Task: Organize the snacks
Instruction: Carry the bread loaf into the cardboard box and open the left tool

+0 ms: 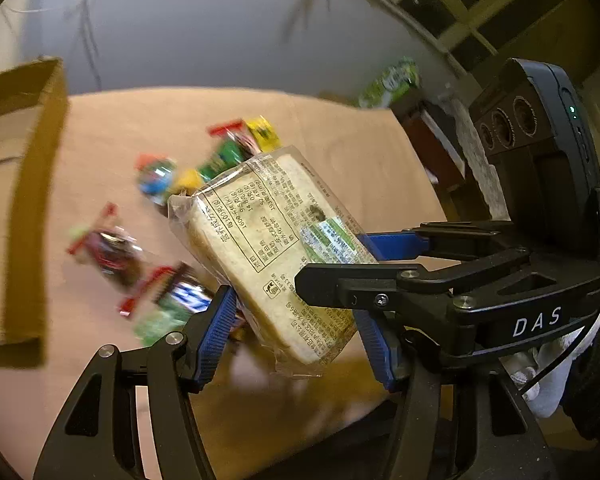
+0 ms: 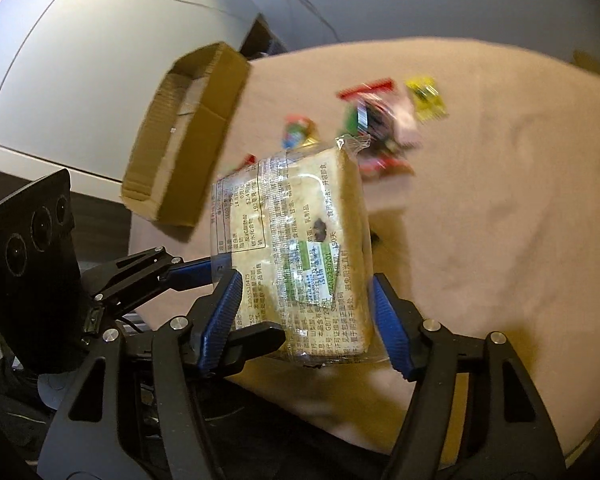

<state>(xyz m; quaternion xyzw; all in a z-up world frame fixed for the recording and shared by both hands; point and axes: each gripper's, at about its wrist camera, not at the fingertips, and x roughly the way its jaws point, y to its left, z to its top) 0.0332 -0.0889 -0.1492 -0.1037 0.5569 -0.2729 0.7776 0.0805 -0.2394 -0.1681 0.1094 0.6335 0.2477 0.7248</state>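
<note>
A bread slice in a clear printed wrapper (image 1: 268, 248) is held up above the table between both grippers. My left gripper (image 1: 300, 336) has its blue pads on the packet's two sides. My right gripper (image 2: 304, 316) also grips the same packet (image 2: 304, 248) from the other side; in the left wrist view its black fingers (image 1: 340, 284) clamp the packet's right edge. An open cardboard box (image 1: 24, 184) sits at the left of the table, also in the right wrist view (image 2: 188, 132). Several small colourful snack packets (image 1: 160, 220) lie blurred on the table behind the bread.
The table has a tan covering (image 2: 500, 200). A green bag (image 1: 392, 80) sits at the far right edge near a wooden shelf (image 1: 480, 4). A white appliance (image 2: 80, 80) stands beyond the box. Cables hang on the grey wall.
</note>
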